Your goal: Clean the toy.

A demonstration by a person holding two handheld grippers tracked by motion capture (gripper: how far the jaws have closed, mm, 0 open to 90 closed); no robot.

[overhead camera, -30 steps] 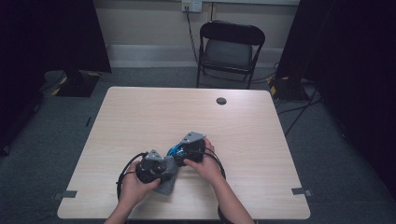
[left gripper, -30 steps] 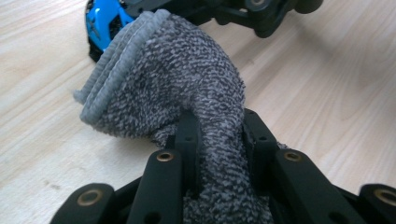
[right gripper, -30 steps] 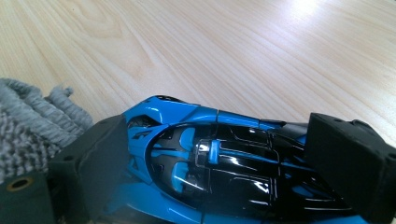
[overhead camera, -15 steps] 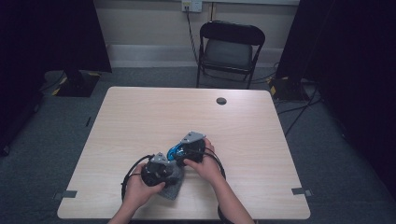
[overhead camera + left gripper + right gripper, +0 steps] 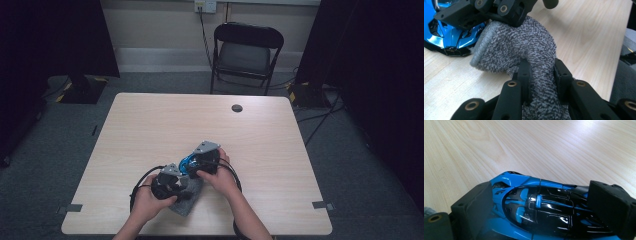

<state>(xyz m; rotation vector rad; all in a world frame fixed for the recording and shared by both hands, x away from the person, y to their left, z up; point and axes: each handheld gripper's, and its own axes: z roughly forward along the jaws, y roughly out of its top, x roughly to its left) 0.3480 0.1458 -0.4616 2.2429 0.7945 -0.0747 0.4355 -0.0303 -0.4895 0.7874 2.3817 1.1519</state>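
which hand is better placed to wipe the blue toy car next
Left. The left gripper is already shut on the grey cloth, whose bunched end lies right beside the blue toy car. The right gripper is clamped on the car's sides, so it likely just steadies it.

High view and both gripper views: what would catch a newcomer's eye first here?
The shiny blue toy car stands out, clamped between the right gripper near the table's front edge. Right beside it, the left gripper pinches a grey knitted cloth whose free end lies against the car's side. Behind the table stands an empty black folding chair.
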